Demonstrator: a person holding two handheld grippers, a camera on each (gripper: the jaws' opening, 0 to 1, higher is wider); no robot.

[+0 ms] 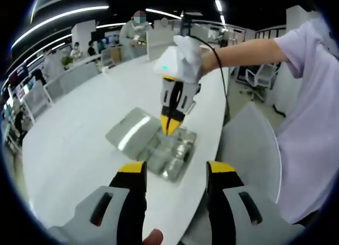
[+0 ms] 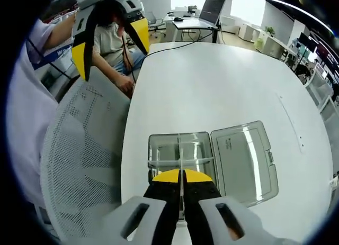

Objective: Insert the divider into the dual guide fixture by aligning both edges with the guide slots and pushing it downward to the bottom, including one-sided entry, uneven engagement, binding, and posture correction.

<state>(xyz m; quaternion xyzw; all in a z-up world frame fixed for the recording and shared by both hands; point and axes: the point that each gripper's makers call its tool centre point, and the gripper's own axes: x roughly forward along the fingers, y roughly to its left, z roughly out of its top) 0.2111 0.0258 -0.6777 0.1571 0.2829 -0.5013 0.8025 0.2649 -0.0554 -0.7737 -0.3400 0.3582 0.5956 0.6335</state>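
A clear plastic fixture box lies on the white table, its hinged lid folded open beside it. My right gripper is shut on a thin clear divider that stands on edge along the middle of the box. In the left gripper view the right gripper points down into the box, with the lid to its left. My left gripper is open and holds nothing, hanging short of the box. It appears in the right gripper view as the left gripper, high and away from the box.
A grey mesh chair back stands close to the table's edge beside the box. A person sits at the table's far side, near a laptop. A gloved hand and its arm reach in from the right.
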